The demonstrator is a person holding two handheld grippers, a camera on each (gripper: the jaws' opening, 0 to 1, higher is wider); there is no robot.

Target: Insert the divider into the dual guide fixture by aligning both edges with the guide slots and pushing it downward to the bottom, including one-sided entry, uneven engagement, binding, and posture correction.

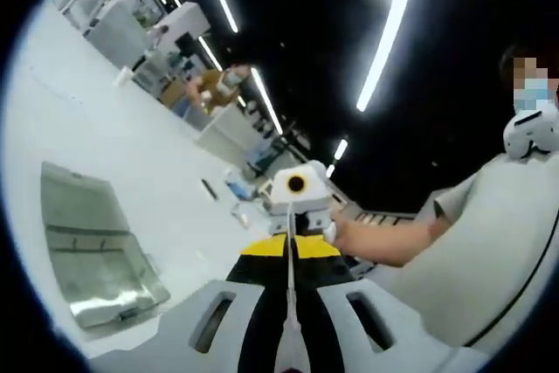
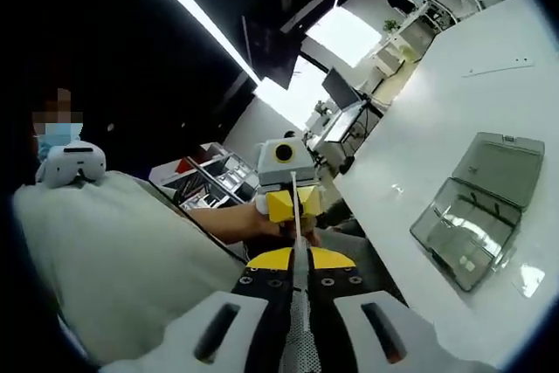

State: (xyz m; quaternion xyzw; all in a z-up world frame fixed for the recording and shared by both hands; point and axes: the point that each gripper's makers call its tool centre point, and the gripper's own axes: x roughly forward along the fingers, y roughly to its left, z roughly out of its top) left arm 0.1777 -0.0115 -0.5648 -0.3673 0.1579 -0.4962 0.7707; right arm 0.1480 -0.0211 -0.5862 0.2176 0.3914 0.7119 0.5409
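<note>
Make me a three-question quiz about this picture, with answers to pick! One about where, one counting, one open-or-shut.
1. Where is the clear box? A on the white table; B in a gripper; C on a shelf.
2. How many grippers hold the divider? A none; B one; C two.
3. The left gripper is: A wide open; B shut on the divider; C holding a cup.
Answers: A, it lies on the tabletop; C, the right gripper clamps the other edge; B, its jaws pinch the thin sheet.
</note>
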